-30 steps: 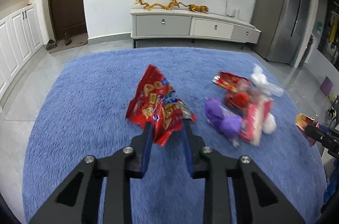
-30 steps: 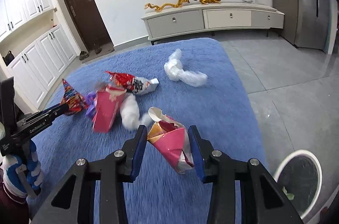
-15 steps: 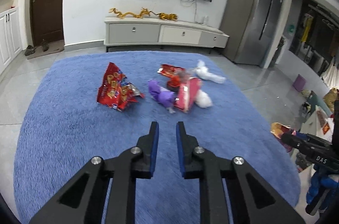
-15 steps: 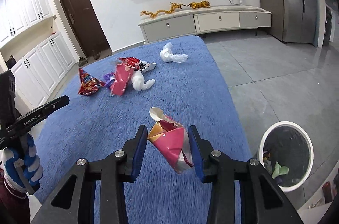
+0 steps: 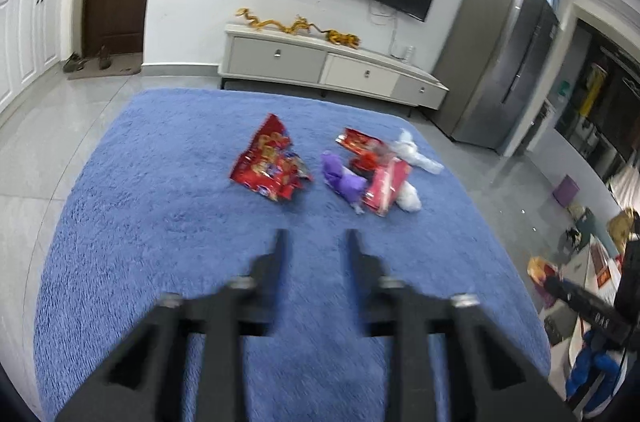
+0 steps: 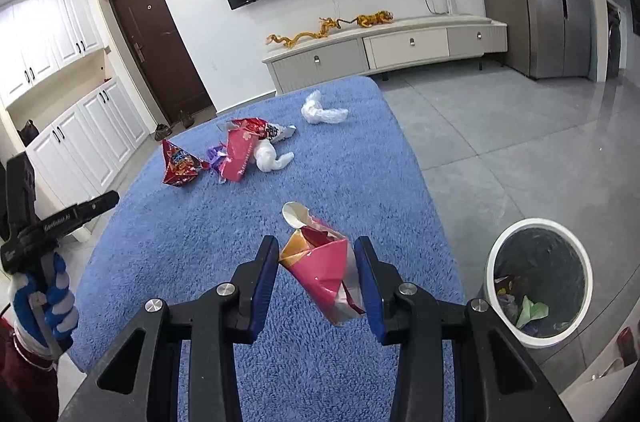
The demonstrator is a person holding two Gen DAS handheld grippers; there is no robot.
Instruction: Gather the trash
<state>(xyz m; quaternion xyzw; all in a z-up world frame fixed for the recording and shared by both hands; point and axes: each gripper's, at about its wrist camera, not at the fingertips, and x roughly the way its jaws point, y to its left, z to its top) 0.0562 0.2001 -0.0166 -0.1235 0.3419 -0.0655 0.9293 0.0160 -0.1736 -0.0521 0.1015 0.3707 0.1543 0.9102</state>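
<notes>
My left gripper [image 5: 316, 238] hovers above the blue rug [image 5: 160, 222], blurred, its jaws opening with nothing between them. Ahead of it lie a red snack bag [image 5: 272, 166], a purple wrapper [image 5: 344, 178], a pink carton [image 5: 386, 186], a red wrapper [image 5: 360, 142] and white crumpled tissues [image 5: 410, 200]. My right gripper [image 6: 316, 250] is shut on a crushed pink and orange carton [image 6: 320, 266], held above the rug's right edge. A white trash bin [image 6: 538, 222] with litter inside stands on the floor just right of it. The left gripper [image 6: 100, 204] shows at the far left of the right wrist view.
A low white TV cabinet [image 5: 320, 66] stands beyond the rug under a wall TV. Grey tile floor [image 6: 500, 126] surrounds the rug. White cupboards [image 6: 80, 126] and a brown door are on the left, a grey fridge [image 5: 504, 70] on the right. A gloved hand [image 6: 40, 286] holds the left gripper.
The left gripper let go of the red snack bag, backed away from it, shut, then spread its jaws. The right gripper carried the carton to beside the bin.
</notes>
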